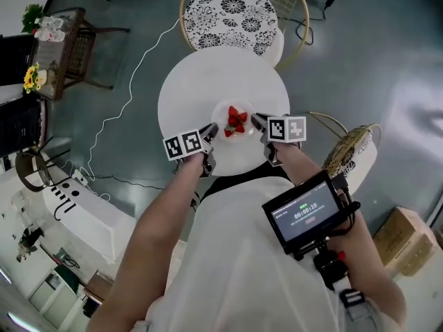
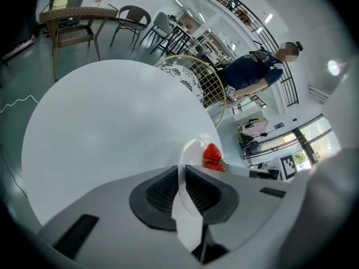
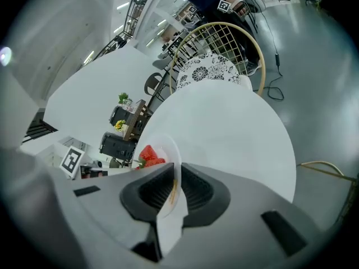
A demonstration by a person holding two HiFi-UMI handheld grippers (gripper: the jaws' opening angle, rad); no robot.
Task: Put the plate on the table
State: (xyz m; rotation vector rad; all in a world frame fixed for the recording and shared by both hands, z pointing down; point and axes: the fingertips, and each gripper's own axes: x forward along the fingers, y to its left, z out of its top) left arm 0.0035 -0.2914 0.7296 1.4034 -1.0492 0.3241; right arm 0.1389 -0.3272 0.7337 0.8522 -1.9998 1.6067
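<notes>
Clamped on opposite rims of a small white plate (image 1: 221, 115): left gripper (image 2: 180, 171) on the plate's left edge, right gripper (image 3: 176, 172) on its right edge. In the left gripper view, jaws drawn in to a narrow slit, ribbed dark pads pressed on either face of the thin white rim. Same in the right gripper view: jaws nearly together, rim pinched between the pads, a faint orange mark on the rim there. On the plate, red strawberries (image 1: 236, 120) with green tops, lying near the middle. Held about level over the near part of a round white counter (image 1: 187, 92), inside its edge; cannot tell whether resting on the surface or just above it. Beyond the counter, a wire-backed chair (image 1: 232, 12) with a black-and-white patterned cushion. Beside the right forearm, a small monitor (image 1: 304, 213) with a lit screen. Farther off in the left gripper view, a person (image 2: 255, 72) in dark clothes.
</notes>
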